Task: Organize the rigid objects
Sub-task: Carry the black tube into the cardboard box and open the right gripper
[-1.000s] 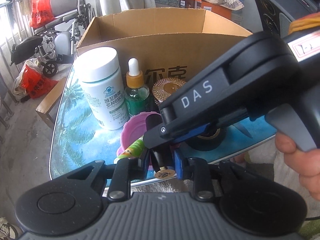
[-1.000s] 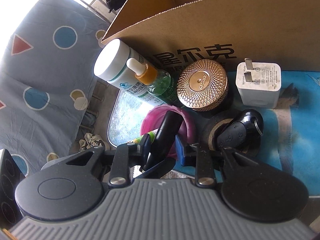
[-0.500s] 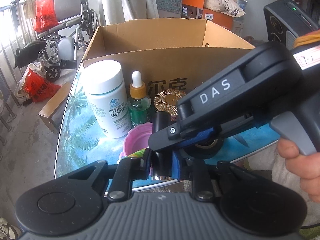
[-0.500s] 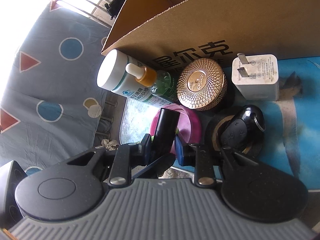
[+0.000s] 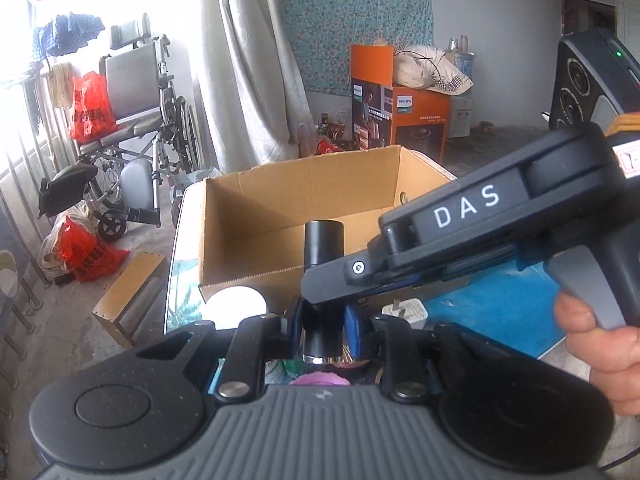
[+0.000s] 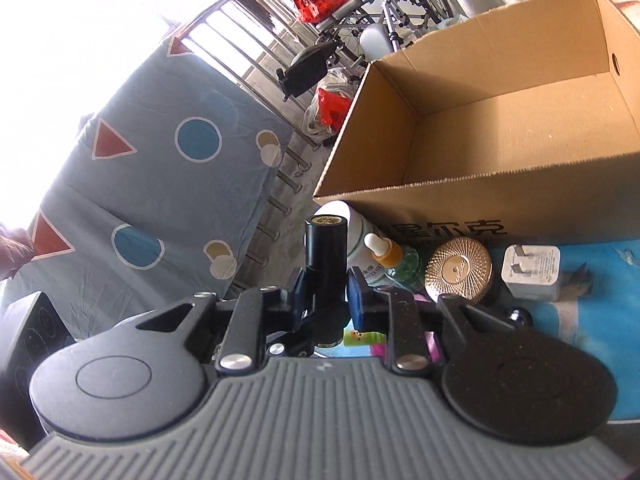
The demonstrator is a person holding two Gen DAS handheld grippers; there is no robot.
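A black lipstick tube is held between both grippers at once. My left gripper is shut on its lower part, and my right gripper is shut on the same tube, its body crossing the left wrist view. The tube is lifted above the table, in front of the open cardboard box, which looks empty inside.
On the blue table before the box stand a white pill bottle, a green dropper bottle, a gold round lid, a white charger and a pink cup. A wheelchair stands left.
Both grippers have risen with the tube, from table level among the bottles to above the box's front rim. The tube now stands upright. The box interior has come into view.
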